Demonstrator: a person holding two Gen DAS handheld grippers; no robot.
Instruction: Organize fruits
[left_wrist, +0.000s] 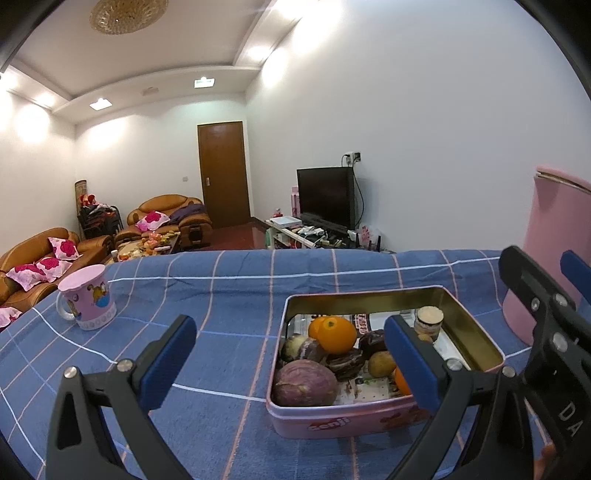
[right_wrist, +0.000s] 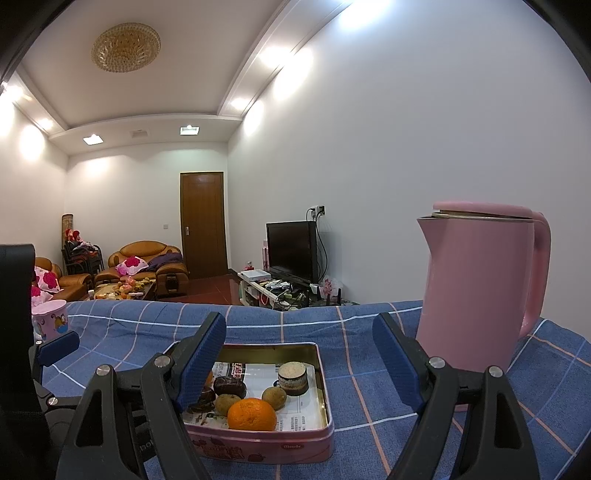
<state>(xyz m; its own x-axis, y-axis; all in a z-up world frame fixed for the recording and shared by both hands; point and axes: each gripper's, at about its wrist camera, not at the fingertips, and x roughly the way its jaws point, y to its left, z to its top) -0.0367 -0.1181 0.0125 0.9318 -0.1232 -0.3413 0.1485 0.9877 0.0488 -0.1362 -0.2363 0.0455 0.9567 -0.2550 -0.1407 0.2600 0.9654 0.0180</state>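
Both sets of jaws stand wide apart and hold nothing: the left gripper (left_wrist: 291, 345) and the right gripper (right_wrist: 299, 350) hang just above the near rim of the pink tin (right_wrist: 325, 387), which serves as landmark on the blue checked cloth (left_wrist: 221, 295).

Inside the tin lie two oranges, one toward its far left (left_wrist: 332, 334) and one at its near edge (right_wrist: 252, 414). A large purple fruit (left_wrist: 304, 384) fills the near left corner, with a smaller purple one (left_wrist: 301, 347) just behind it. Two brownish round fruits (right_wrist: 274, 398) sit near the middle, beside dark chocolate-coloured pastries (right_wrist: 229, 386) and a small layered cake (right_wrist: 292, 376) toward the far right.

No fruit shows on the cloth outside the tin; right of the tin stands a pink kettle (right_wrist: 476, 288), well to its left a pink mug (left_wrist: 86, 299). Judging by this, gathering looks largely done; what may remain is sorting fruit from sweets inside the tin.
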